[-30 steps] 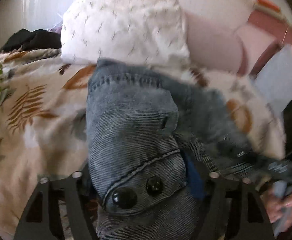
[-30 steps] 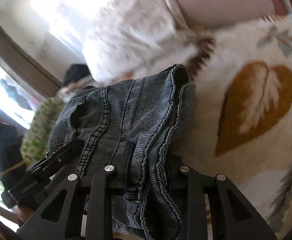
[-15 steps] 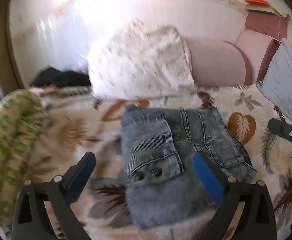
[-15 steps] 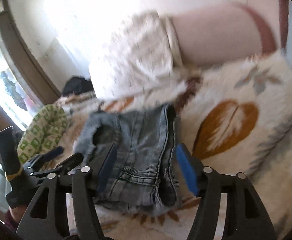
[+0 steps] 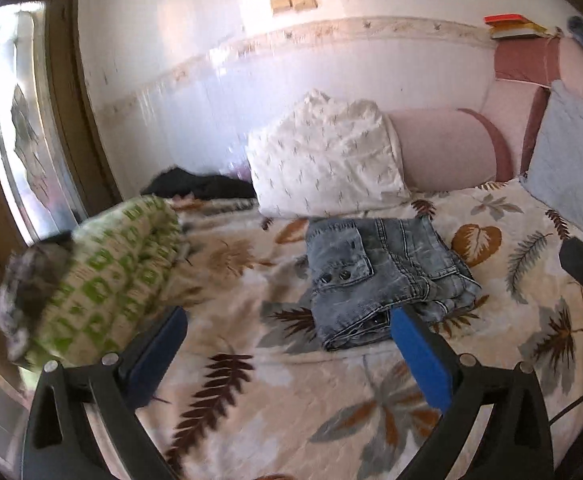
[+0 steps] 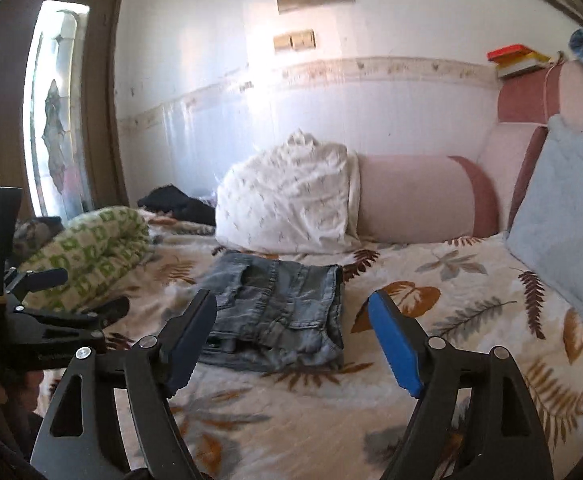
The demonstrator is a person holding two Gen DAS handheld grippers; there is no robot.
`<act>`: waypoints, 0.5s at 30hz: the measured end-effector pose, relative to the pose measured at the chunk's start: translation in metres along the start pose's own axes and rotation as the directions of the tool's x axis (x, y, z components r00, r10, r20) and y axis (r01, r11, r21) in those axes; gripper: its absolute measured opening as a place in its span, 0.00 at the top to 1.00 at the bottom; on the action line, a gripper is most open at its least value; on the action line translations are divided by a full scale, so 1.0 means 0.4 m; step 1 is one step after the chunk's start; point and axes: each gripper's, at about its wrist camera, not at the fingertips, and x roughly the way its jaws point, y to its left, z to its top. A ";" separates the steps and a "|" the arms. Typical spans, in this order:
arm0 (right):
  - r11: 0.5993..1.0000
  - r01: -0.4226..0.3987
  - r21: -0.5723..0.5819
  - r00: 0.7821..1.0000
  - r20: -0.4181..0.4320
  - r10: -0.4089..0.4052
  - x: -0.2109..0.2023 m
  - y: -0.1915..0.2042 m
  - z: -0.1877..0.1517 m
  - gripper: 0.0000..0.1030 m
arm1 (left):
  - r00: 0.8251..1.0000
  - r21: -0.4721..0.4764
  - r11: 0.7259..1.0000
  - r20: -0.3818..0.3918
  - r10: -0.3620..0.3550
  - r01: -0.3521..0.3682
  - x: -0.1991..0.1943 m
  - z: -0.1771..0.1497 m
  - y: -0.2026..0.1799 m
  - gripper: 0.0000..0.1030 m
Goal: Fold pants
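Note:
A pair of grey-blue jeans (image 5: 375, 276) lies folded into a compact stack on the leaf-print bedspread (image 5: 291, 400), just in front of a white pillow. The right wrist view shows the same folded jeans (image 6: 279, 312) from lower down. My left gripper (image 5: 287, 344) stands wide open above the bed, well short of the jeans, nothing between its blue pads. My right gripper (image 6: 291, 336) is pulled back too, its jaws still opening and empty. The left tool's body (image 6: 47, 320) shows at the left edge of the right wrist view.
A white patterned pillow (image 5: 323, 160) and a pink bolster (image 5: 447, 148) lean on the wall behind the jeans. A rolled green-and-cream blanket (image 5: 103, 280) lies at the left, dark clothes (image 5: 199, 186) behind it. A grey-blue cushion (image 6: 563, 216) stands at the right.
Both grippers let go of the jeans, opened, and drew back and up from the bed. The jeans now lie folded and farther away in both views.

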 end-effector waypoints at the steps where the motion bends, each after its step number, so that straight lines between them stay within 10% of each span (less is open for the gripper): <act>1: 1.000 0.004 0.003 1.000 0.011 -0.004 -0.016 0.006 0.001 0.24 | 1.000 0.008 1.000 0.016 0.002 -0.002 -0.024 0.000 0.001 0.00; 15: 1.000 0.001 0.002 0.986 0.165 -0.001 -0.230 0.089 0.104 0.14 | 0.989 -0.062 0.998 0.149 0.011 -0.002 -0.231 0.052 0.079 0.00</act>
